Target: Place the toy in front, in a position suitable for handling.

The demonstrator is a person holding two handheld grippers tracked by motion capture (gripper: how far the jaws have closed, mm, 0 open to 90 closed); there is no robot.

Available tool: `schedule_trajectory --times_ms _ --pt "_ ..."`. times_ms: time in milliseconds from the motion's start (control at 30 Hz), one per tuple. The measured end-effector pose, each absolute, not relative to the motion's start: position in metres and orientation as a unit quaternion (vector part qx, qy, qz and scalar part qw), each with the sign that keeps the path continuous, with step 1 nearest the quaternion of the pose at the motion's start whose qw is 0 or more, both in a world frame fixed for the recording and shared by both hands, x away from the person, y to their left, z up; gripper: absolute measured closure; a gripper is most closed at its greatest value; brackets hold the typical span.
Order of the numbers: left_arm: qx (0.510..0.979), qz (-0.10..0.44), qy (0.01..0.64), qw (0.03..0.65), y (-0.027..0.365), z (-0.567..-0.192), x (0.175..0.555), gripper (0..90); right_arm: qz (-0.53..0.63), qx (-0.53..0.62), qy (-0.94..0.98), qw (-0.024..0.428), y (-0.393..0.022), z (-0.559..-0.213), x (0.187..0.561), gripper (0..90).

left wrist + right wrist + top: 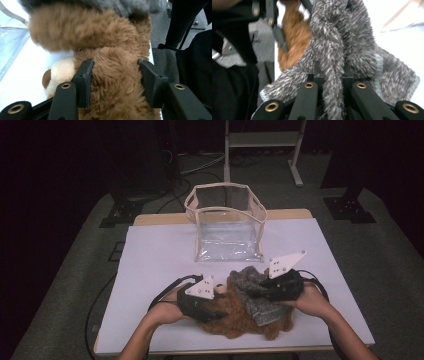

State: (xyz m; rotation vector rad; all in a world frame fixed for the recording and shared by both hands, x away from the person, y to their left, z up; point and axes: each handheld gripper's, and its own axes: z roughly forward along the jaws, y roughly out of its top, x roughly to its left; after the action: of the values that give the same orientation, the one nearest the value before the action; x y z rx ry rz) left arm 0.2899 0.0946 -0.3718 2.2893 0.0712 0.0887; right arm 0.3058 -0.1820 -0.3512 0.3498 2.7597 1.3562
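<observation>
A brown plush toy (pixel 235 319) lies at the front middle of the white table (pixel 160 255), with a cream patch (pixel 60 72) on it in the left gripper view. My left gripper (pixel 216 309) comes in from the left. Its jaws press into the brown fur from both sides (pixel 116 68). A grey fuzzy knitted cloth (pixel 256 304) lies over the toy. My right gripper (pixel 261 290) is shut on a bunched fold of that grey cloth (pixel 342 37), right at its jaws (pixel 331 73). Brown fur (pixel 294 32) shows behind the cloth.
A clear plastic bag (pixel 227 227) with beige trim stands open at the back middle of the table; its edge (pixel 10 42) shows in the left gripper view. Cables trail off the table's left and right. A metal stand (pixel 262 140) is on the floor behind.
</observation>
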Motion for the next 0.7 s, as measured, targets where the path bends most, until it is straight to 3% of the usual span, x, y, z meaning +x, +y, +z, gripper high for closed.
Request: schedule_trajectory --times_ms 167,400,700 --pt "0.909 0.034 0.029 0.413 0.094 -0.372 0.290 48.3 0.438 0.119 0.891 0.016 -0.189 -0.356 0.300 80.4" --pt "0.909 0.040 0.035 0.414 0.093 -0.372 0.291 48.2 0.427 0.137 0.893 0.041 -0.201 -0.350 0.306 80.2" --pt "0.906 0.044 0.037 0.420 0.092 -0.371 0.291 48.3 0.440 0.173 0.881 0.039 -0.242 -0.364 0.290 80.3"
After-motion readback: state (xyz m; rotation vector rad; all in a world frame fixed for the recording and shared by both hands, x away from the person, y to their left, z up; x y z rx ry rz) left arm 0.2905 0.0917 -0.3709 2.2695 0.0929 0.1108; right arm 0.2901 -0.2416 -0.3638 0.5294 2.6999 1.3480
